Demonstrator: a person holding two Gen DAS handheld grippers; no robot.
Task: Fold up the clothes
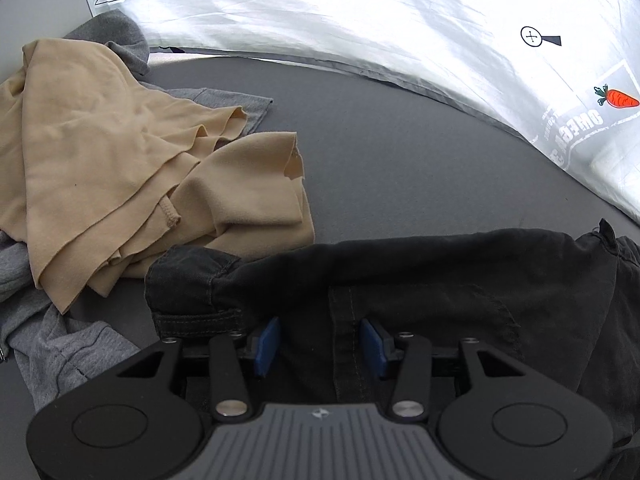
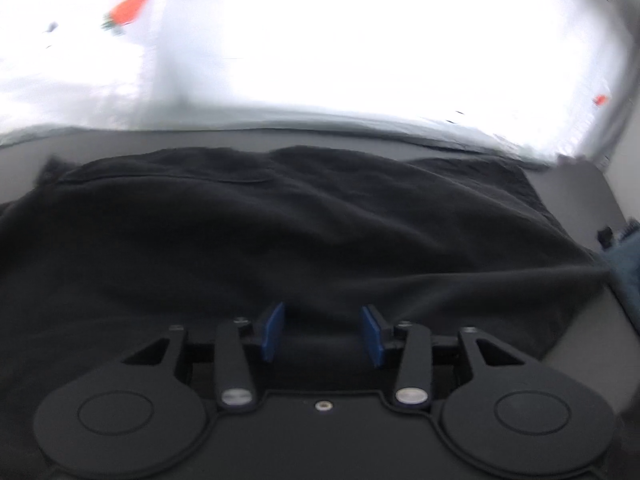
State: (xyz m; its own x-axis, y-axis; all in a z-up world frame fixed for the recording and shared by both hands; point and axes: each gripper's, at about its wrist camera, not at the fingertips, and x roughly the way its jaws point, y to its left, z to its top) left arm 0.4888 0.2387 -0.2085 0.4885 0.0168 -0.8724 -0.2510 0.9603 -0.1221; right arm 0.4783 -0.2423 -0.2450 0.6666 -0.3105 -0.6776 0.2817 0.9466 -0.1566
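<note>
Both wrist views sit low, close over the black garment (image 1: 440, 280) (image 2: 280, 232), facing the white sheet (image 1: 360, 20) (image 2: 360, 40) beyond it.

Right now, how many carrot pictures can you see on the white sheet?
2 in the right claw's view: a big blurry carrot at the upper left of the white sheet, and an orange speck far right, probably another. More may be hidden.

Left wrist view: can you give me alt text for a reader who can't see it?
The left gripper, jaws open, sits over a black denim garment spread on a dark grey surface. A crumpled beige knit garment lies to the left atop grey jersey clothing. White printed bedding with a carrot motif runs behind.
</note>
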